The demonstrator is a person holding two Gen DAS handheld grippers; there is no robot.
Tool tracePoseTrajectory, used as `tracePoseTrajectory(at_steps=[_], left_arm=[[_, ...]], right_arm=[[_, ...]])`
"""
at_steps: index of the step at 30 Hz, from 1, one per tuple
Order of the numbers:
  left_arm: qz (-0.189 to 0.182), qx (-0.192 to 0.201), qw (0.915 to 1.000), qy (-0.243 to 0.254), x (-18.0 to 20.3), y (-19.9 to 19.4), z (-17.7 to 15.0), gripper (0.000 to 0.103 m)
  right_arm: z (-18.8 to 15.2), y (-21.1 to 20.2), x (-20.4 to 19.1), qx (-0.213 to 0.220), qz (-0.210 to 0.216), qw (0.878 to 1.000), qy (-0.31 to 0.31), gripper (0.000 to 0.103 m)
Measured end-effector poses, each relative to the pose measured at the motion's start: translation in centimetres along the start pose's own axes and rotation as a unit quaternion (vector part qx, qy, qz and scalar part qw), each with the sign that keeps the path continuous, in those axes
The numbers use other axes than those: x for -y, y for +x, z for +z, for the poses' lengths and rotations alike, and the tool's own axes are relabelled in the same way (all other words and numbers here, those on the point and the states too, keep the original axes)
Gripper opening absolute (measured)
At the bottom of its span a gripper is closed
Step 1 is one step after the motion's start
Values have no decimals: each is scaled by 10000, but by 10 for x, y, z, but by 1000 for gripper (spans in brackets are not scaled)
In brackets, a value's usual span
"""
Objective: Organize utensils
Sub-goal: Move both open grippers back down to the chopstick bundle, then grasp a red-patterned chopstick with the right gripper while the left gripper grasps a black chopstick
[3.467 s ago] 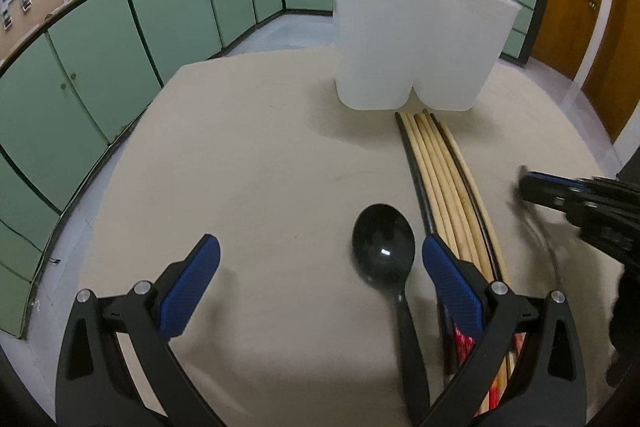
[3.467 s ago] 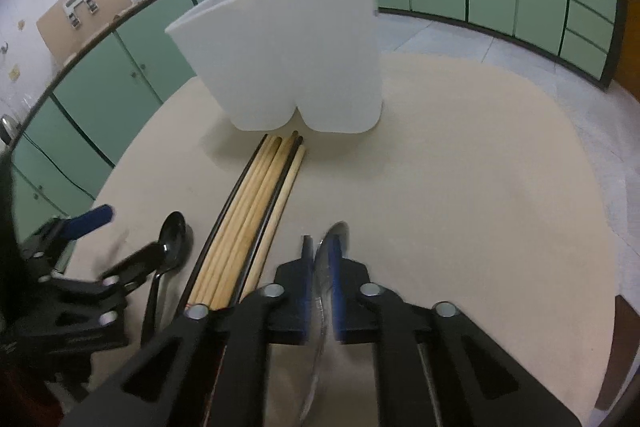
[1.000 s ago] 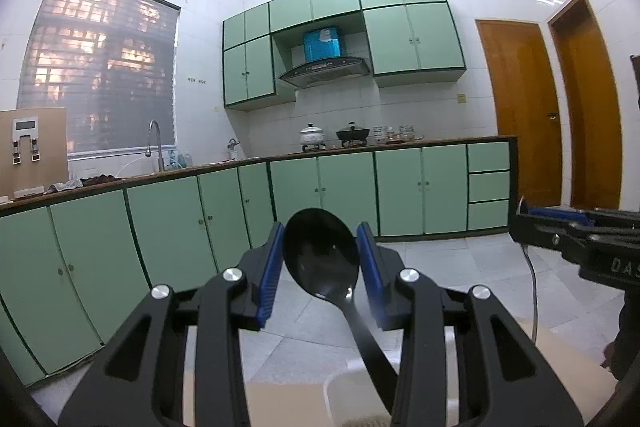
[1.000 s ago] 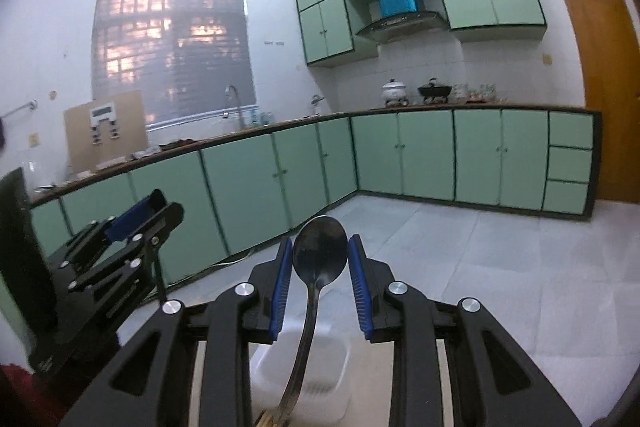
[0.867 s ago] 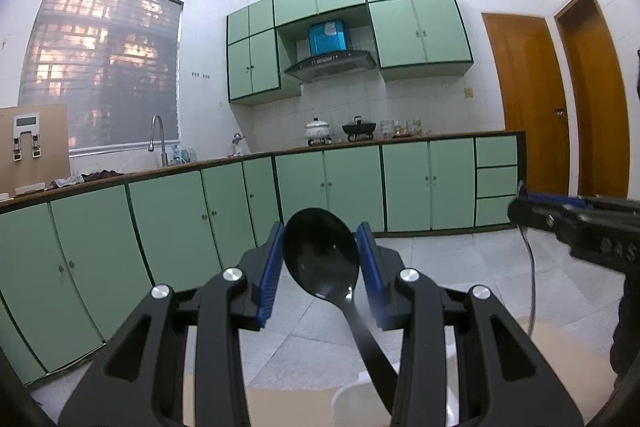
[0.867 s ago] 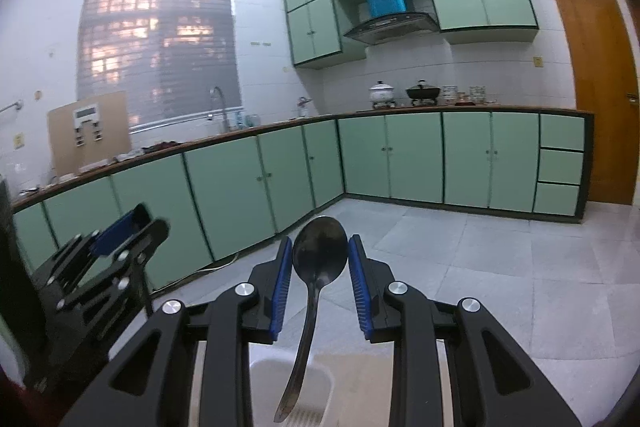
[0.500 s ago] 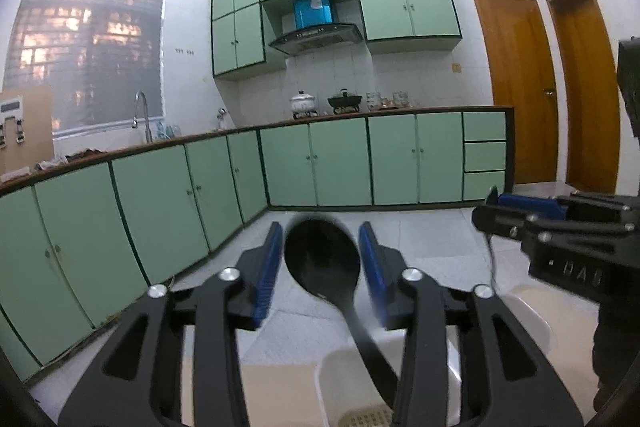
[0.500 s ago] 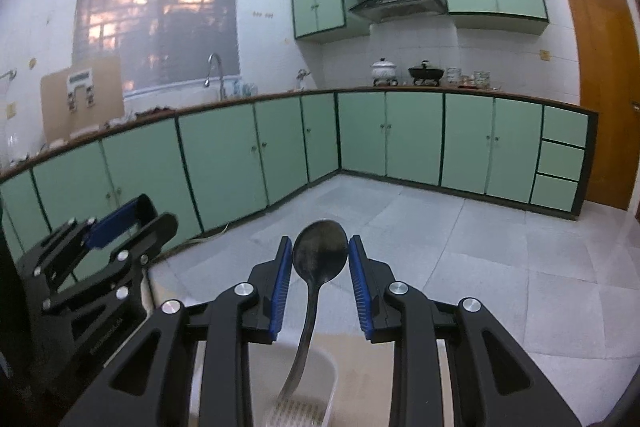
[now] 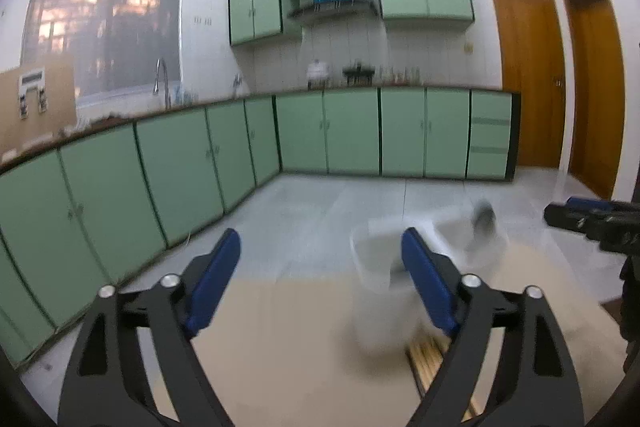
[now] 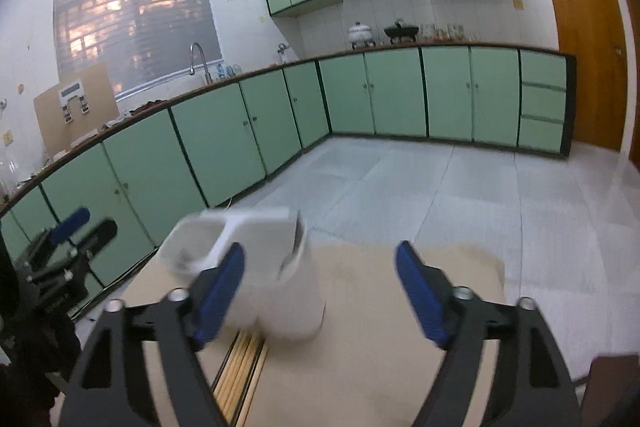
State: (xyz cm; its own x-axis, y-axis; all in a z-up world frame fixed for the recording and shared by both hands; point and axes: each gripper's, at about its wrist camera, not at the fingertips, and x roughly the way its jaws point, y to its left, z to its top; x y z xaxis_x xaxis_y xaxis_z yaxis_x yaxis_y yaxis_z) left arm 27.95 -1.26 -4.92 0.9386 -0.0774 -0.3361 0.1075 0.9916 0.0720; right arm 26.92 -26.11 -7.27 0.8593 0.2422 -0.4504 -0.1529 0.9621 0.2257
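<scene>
A white two-compartment utensil holder stands on the beige table; it also shows in the right wrist view. A dark spoon bowl sticks up from its right compartment, blurred. Wooden chopsticks lie on the table in front of the holder, also seen in the right wrist view. My left gripper is open and empty, above the table left of the holder. My right gripper is open and empty, just right of the holder.
The beige table has its far edge just behind the holder. Green cabinets line the kitchen walls beyond a tiled floor. Each gripper shows in the other's view, the right one and the left one.
Both grippers have opened and let go of their spoons, which dropped into the holder. Both cameras have tilted down a little and pulled back from the holder.
</scene>
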Motion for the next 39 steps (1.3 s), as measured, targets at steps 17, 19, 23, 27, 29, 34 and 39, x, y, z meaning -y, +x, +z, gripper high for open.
tracePoseTrajectory(at_steps=[17,19,23,27,29,34,39], left_arm=[[-2,-1966,9795,-446,0,-87,-136,89],[24,-2064,9776,-399,2,-90,-144,89],[86,-2264,9731,-428,6,-93,-157,89],[107,-2312,9715,-520,2,-92,-158,89],[126,-2383,9696,-543,3,-89,-158,89],[84,-2438,9679,-602,2,-88,-159,89],[27,-2485,9672,-524,7,-87,-159,89]], right_arm=[[-170,-73,-53,-1488,-254,9881,-280,77],[-179,-75,-58,-1588,-219,9864,-371,67],[-191,-74,-68,-1767,-158,9830,-480,49],[-195,-74,-74,-1814,-76,9819,-536,40],[-196,-74,-78,-1831,-78,9813,-591,40],[-193,-71,-82,-1843,-166,9805,-658,26],[-191,-74,-72,-1783,-64,9829,-448,24]])
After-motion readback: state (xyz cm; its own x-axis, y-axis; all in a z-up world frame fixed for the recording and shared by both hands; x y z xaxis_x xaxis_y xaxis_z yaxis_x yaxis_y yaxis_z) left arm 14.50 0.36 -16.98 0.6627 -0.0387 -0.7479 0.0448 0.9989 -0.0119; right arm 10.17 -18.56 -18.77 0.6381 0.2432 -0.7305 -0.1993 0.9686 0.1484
